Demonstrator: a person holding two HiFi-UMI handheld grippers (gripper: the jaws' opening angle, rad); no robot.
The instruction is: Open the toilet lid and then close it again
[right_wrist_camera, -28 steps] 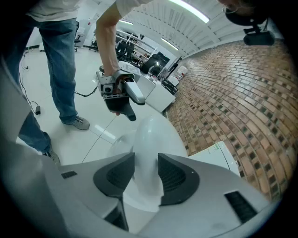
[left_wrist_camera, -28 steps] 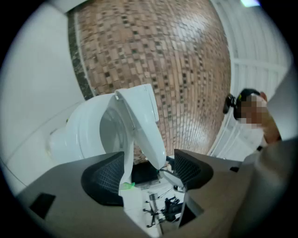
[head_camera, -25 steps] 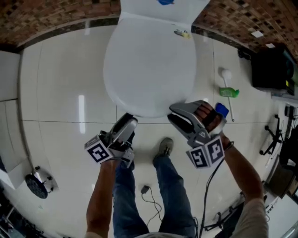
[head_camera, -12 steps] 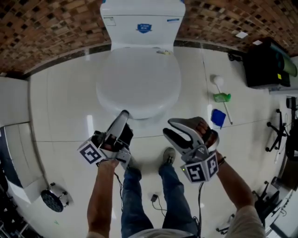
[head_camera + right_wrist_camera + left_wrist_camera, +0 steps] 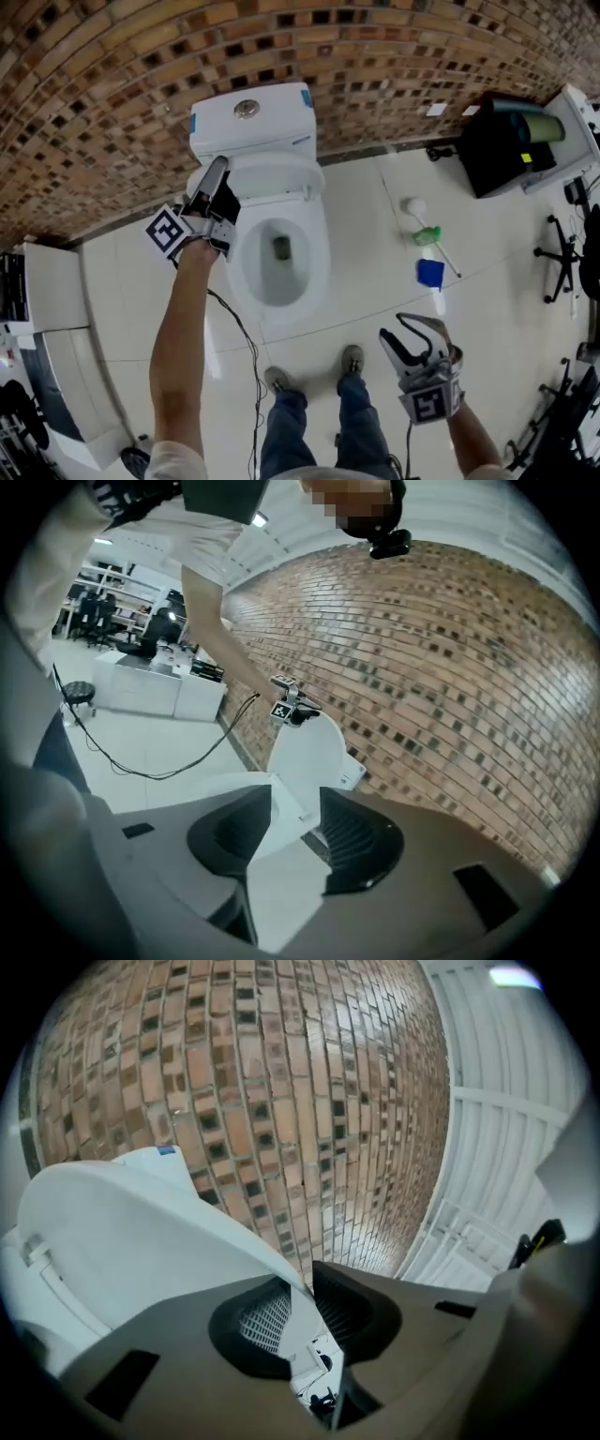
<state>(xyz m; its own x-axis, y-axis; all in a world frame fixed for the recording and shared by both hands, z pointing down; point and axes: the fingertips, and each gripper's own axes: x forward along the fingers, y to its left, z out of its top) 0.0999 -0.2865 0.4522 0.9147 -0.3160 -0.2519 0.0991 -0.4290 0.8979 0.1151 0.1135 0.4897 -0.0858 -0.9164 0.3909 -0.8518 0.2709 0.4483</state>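
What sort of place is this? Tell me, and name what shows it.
Probably a bathroom corner inside a lab or office: a white toilet with its lid up against a brick wall, a toilet brush on the tiled floor, and desks beyond.

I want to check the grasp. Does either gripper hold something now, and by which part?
The left gripper is shut on the toilet lid, pinching its thin rim. The right gripper holds nothing; its jaws stand apart.
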